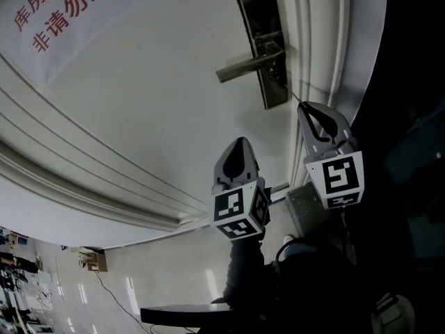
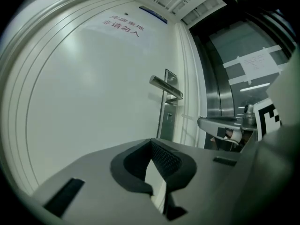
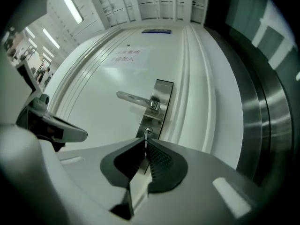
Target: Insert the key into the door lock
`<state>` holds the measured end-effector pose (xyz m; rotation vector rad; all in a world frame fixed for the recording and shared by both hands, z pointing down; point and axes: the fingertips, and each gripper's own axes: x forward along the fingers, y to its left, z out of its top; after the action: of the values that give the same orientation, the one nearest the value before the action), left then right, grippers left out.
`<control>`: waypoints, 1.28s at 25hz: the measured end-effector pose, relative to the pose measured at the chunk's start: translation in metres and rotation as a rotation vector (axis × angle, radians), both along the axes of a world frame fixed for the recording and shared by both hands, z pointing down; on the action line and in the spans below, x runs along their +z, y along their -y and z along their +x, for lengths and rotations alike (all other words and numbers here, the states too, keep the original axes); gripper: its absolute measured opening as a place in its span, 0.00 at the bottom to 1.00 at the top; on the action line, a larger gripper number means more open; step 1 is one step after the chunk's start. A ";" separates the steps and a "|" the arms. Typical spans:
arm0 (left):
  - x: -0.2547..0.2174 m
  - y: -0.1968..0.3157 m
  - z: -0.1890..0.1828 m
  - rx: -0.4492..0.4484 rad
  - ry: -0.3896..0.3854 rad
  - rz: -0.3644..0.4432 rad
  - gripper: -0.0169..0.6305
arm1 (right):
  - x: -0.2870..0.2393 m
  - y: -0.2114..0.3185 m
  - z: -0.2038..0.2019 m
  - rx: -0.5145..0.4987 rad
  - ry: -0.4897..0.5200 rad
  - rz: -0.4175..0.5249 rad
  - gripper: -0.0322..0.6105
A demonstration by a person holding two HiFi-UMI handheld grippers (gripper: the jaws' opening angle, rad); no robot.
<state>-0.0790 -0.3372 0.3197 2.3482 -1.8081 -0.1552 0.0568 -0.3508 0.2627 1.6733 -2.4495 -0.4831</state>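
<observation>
Right now the right gripper (image 3: 146, 146) is pinching the key (image 3: 146, 138) tight, with the blade pointing at the keyhole (image 3: 148, 131) of the door lock (image 3: 160, 92), just under the handle (image 3: 133, 99). The left gripper (image 2: 151, 144) is hanging beside it, well back from the door (image 1: 139, 103), jaws together on nothing.

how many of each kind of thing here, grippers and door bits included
grippers: 2, left gripper and right gripper
key: 1
handle: 1
lock plate: 1
sign: 1
door: 1
total: 7
</observation>
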 end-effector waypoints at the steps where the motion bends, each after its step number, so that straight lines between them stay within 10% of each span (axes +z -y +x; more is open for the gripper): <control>1: 0.001 0.006 0.002 0.001 -0.001 -0.003 0.03 | -0.001 0.005 0.000 0.018 -0.070 0.029 0.07; 13: 0.000 0.054 0.013 0.073 0.030 -0.026 0.03 | 0.000 0.039 -0.014 0.175 -0.831 0.249 0.07; 32: 0.006 0.068 0.023 0.177 -0.026 -0.046 0.03 | 0.004 0.049 -0.019 0.224 -1.014 0.244 0.07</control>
<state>-0.0565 -0.4050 0.3260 2.4468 -1.5656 -0.1181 0.0380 -0.3998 0.2671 1.2516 -1.4880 -1.2475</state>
